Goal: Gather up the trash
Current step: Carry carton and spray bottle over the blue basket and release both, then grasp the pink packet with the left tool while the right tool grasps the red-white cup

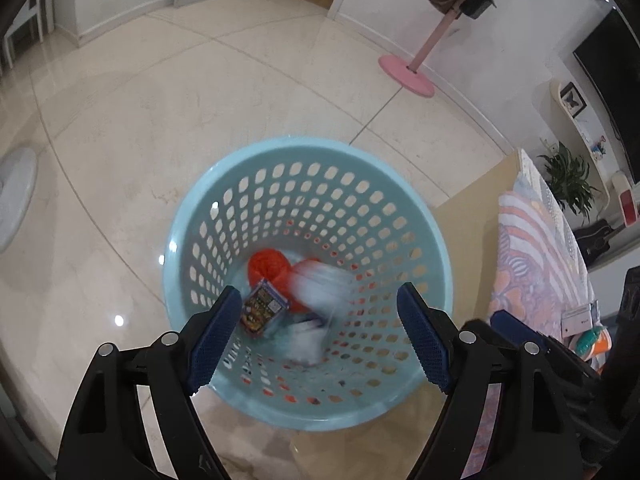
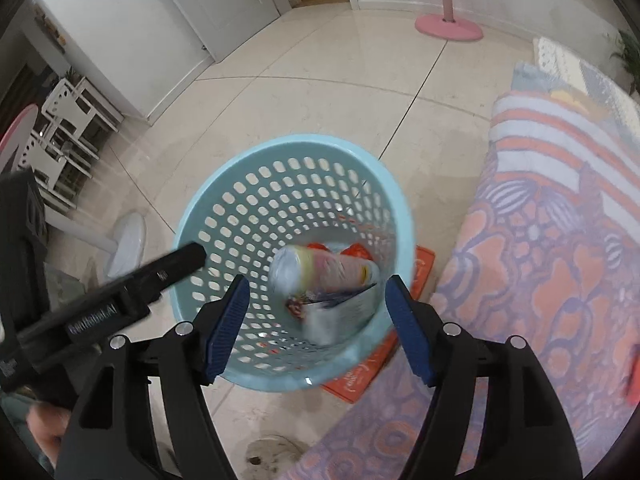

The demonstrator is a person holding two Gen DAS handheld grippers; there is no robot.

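Note:
A light blue perforated basket (image 1: 200, 216) stands on the tiled floor; it also shows in the right wrist view (image 2: 192, 216). Inside lie an orange-red crumpled item (image 1: 267, 266), a small printed packet (image 1: 262, 306) and a blurred whitish wrapper (image 1: 324, 284), which shows as a blurred pale bag (image 2: 320, 272) in the right wrist view. My left gripper (image 1: 320, 340) is open and empty above the basket's near rim. My right gripper (image 2: 316, 324) is open and empty above the basket too. The left gripper's body (image 2: 120, 300) reaches in from the left of the right wrist view.
A table with a patterned orange and purple cloth (image 2: 540, 240) stands right of the basket, with small items (image 1: 588, 336) at its edge. An orange flat packet (image 2: 360, 376) lies under the basket. A pink stand base (image 1: 406, 74) and a white fan base (image 2: 128, 244) sit on the floor.

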